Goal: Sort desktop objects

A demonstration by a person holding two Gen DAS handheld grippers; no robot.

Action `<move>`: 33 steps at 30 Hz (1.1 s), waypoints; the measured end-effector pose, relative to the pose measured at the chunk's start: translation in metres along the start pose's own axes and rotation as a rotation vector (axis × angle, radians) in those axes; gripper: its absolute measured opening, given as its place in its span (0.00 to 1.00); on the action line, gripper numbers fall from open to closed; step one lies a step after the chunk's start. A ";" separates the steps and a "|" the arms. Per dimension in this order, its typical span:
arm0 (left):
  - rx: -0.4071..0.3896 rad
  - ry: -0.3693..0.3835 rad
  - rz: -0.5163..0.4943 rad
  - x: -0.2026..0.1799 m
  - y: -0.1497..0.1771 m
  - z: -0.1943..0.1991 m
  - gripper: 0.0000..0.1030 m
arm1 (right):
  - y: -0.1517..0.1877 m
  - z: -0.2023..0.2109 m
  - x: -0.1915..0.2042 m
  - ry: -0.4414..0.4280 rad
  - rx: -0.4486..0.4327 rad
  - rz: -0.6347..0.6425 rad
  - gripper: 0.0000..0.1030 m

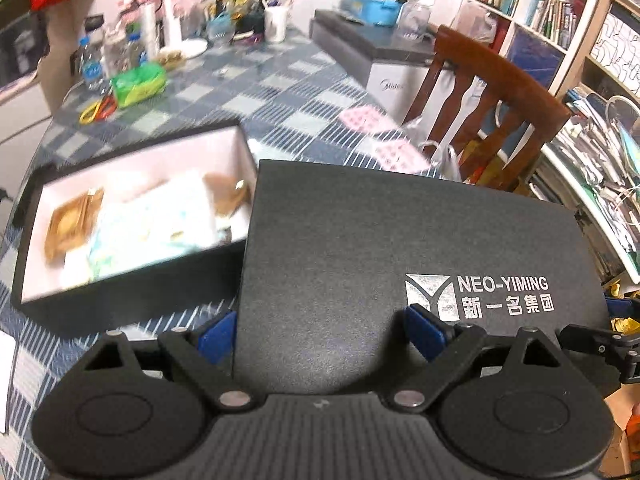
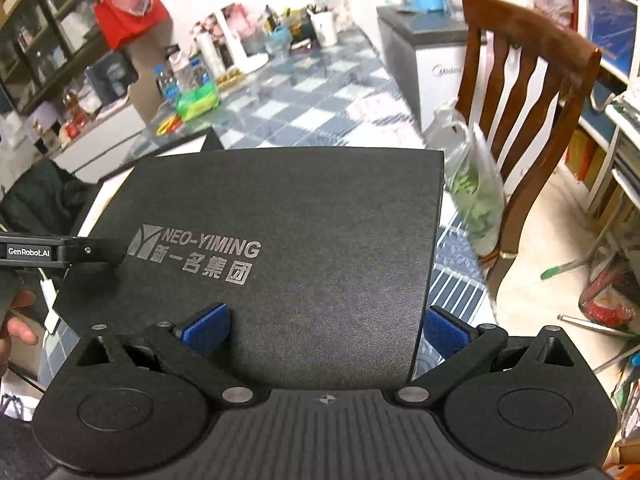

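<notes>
Our left gripper (image 1: pixel 320 332) and right gripper (image 2: pixel 326 330) each clamp the black lid (image 1: pixel 400 240), which is held off the table with the open box (image 1: pixel 132 216) at its ten o'clock. We risk uneven lowering jamming it askew on the box.

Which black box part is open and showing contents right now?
The black box base with white lining, left of the printed black lid, lies open, packets inside.

Table (image 1: pixel 280 92) has a blue-and-white checked cloth on it. The open black box (image 1: pixel 132 280) sits on the near end — behind it there's yellow-handled scissors (image 1: pixel 98 109) and a green packet (image 1: pixel 138 83), then water bottles (image 1: pixel 91 65), a white mug (image 1: pixel 277 23) and blurry clutter at the far end. Right of the box: pink patterned packets (image 1: pixel 366 118).
</notes>
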State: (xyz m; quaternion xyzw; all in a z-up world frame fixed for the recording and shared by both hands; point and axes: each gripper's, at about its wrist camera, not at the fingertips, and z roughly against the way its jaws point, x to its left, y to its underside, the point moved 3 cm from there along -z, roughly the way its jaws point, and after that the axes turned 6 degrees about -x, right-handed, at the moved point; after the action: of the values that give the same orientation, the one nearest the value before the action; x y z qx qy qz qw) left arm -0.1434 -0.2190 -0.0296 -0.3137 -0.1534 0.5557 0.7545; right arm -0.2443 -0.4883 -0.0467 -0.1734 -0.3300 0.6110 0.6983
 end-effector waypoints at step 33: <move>-0.183 -0.160 0.102 0.157 -0.128 0.018 1.00 | -0.179 -0.110 0.136 -0.148 -0.116 0.195 1.00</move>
State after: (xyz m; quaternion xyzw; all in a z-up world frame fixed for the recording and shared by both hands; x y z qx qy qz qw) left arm -0.0066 -0.0904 0.0482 -0.3436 -0.2470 0.6000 0.6789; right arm -0.0332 -0.3735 0.0229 -0.1991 -0.3970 0.6672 0.5980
